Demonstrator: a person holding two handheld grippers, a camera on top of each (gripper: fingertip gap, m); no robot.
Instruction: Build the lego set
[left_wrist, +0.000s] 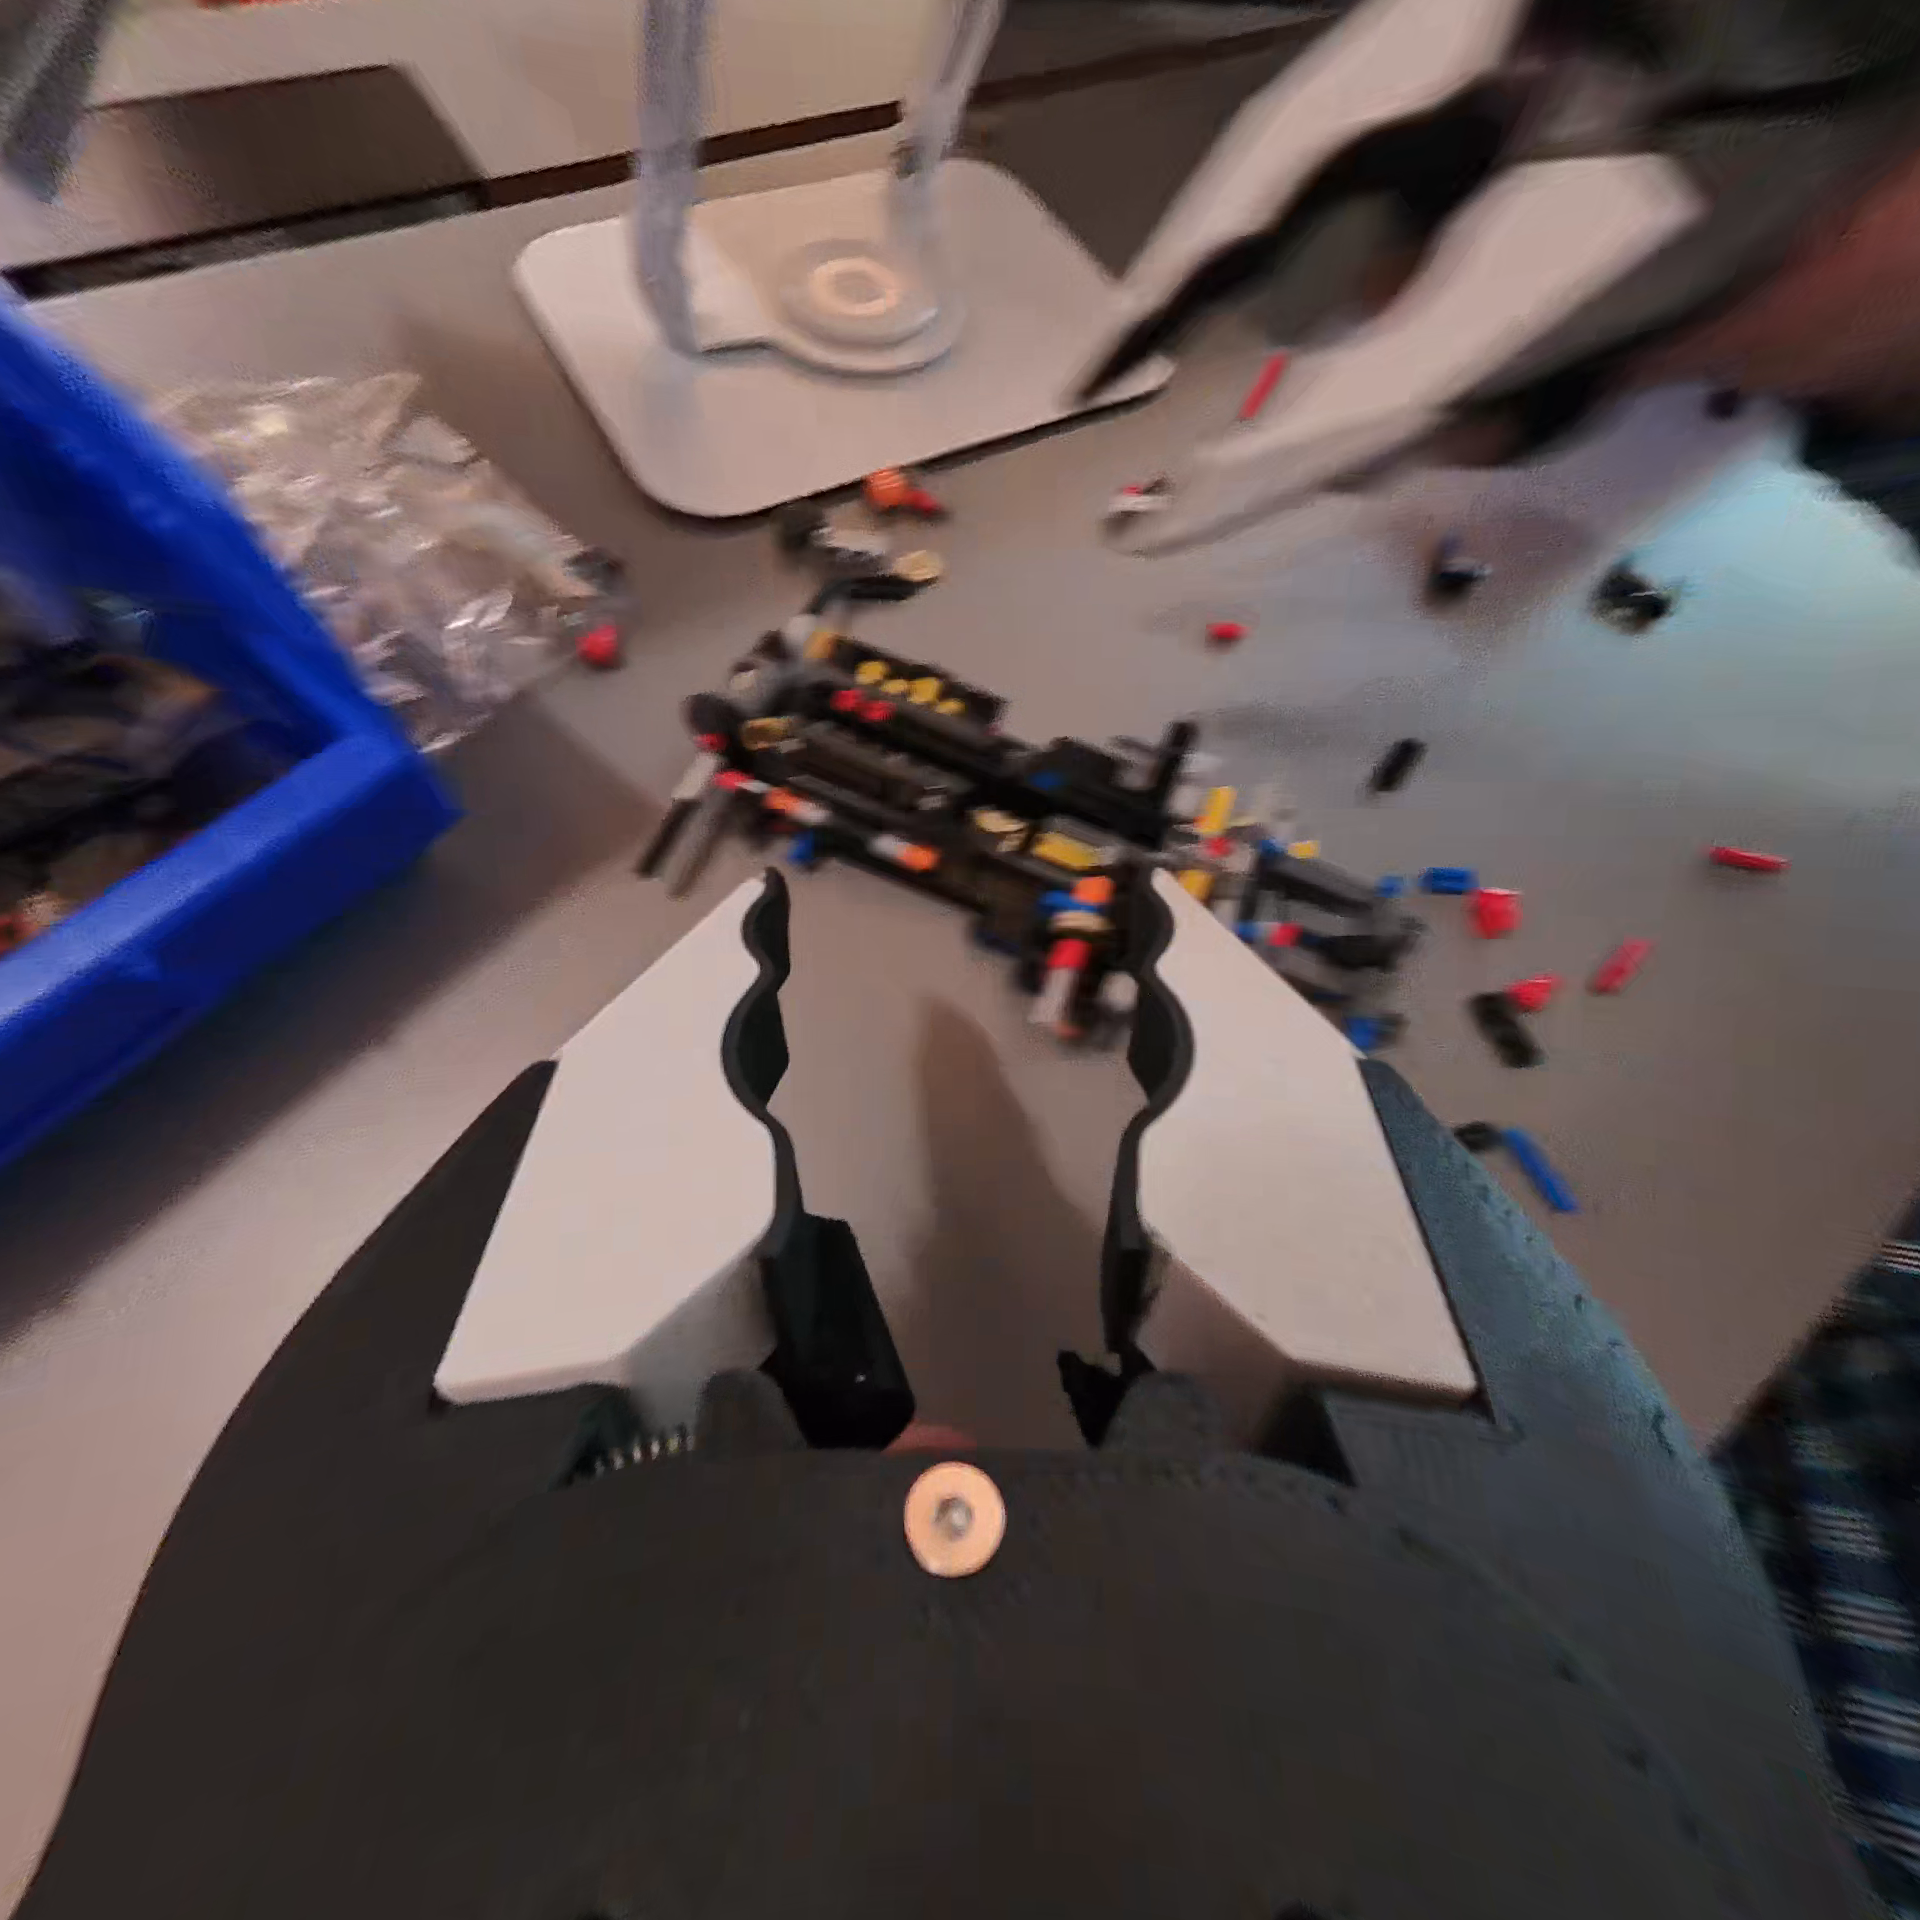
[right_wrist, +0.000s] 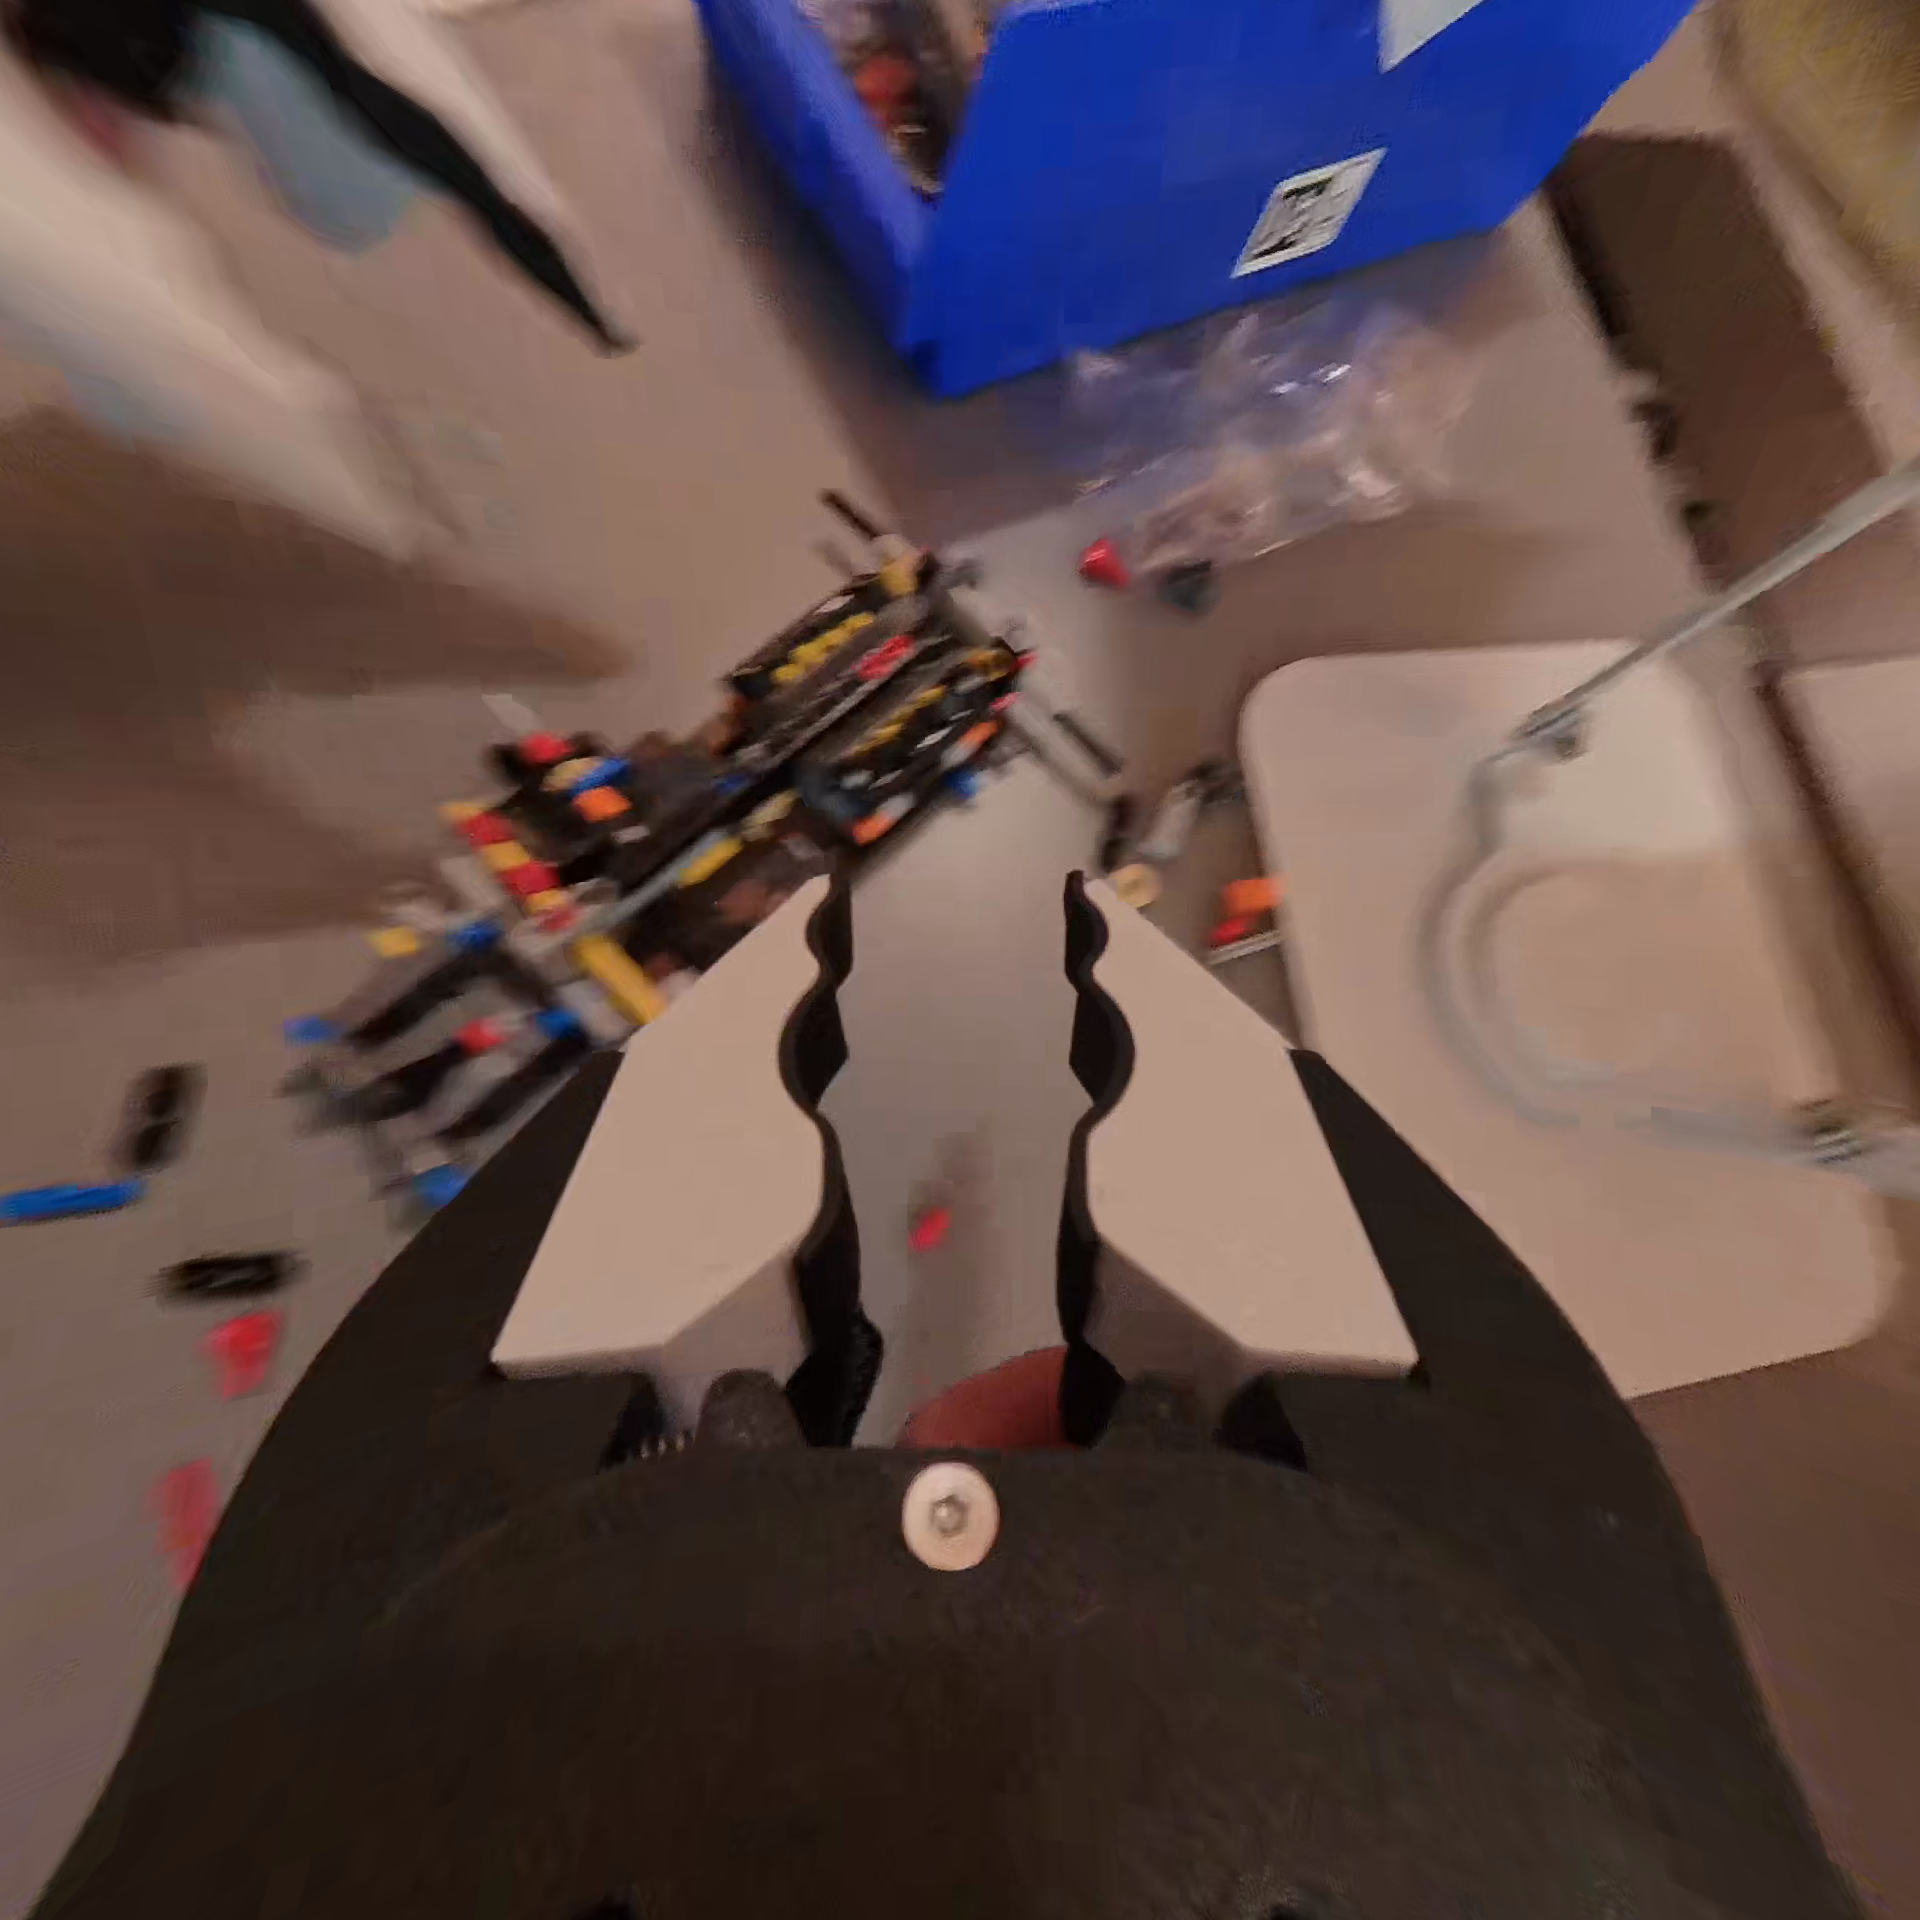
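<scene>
1. Since it carries everything, the bench (left_wrist: 312, 1195) comes first: a pale grey surface with the work laid out across its middle, within reach of both tools.
2. A blue bin (left_wrist: 208, 883) stands at the left edge, seemingly stock for parts, with a crumpled clear plastic bag (left_wrist: 395, 540) just beside it.
3. A white stand base (left_wrist: 831, 343) sits behind the build, out of the working area.
4. The left hand-held gripper (left_wrist: 961, 904) hovers above the bench with its jaws spread and nothing between them, aimed at the near end of the model.
5. The right hand-held gripper (right_wrist: 956, 894) is likewise released and empty, pointing past the model's far end; blur suggests it is in motion.
6. The lego model (left_wrist: 987, 821), a long black frame with yellow, red and blue parts, lies flat mid-bench between the two tools, partly built by my judgement.
7. Loose pieces (left_wrist: 1621, 966) lie scattered right of it, probably spread for easy picking.
</scene>
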